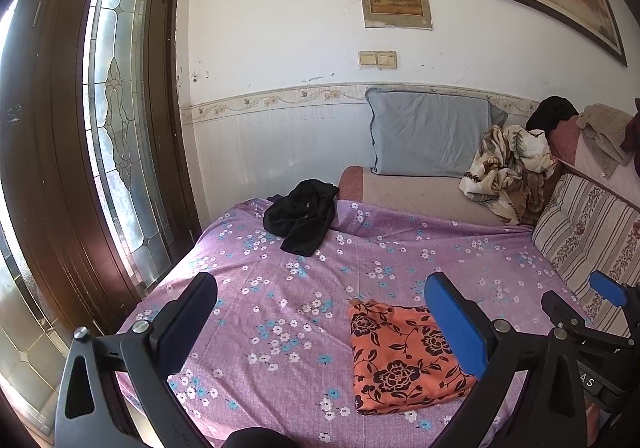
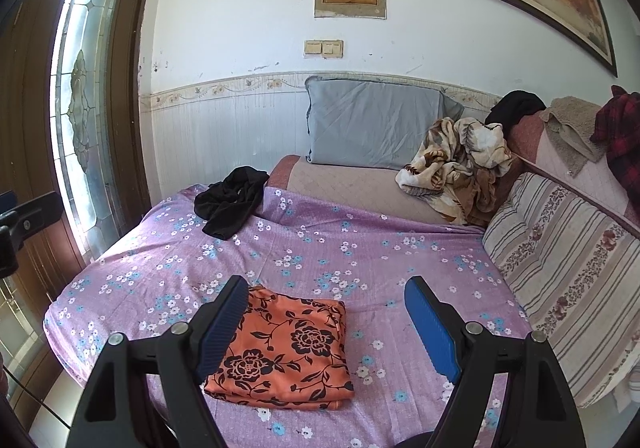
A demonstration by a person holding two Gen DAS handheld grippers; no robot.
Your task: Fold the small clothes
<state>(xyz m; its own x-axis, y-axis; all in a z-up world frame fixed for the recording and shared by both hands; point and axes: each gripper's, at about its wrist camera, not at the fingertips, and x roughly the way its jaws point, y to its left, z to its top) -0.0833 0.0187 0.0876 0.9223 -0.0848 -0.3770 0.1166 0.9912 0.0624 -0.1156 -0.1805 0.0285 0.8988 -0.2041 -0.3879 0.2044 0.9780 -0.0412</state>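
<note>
A folded orange cloth with black flowers lies flat on the purple flowered sheet near the front edge. A crumpled black garment lies at the sheet's far left corner. My left gripper hovers open above the sheet, its right finger over the orange cloth's right side. My right gripper is open too, with its left finger over the cloth's left edge and nothing between the pads. The right gripper also shows at the right edge of the left wrist view.
A grey-blue pillow leans on the wall behind a beige cushion. A crumpled patterned blanket sits at the back right, beside a striped cushion. More clothes hang over the sofa back. A glazed wooden door stands at the left.
</note>
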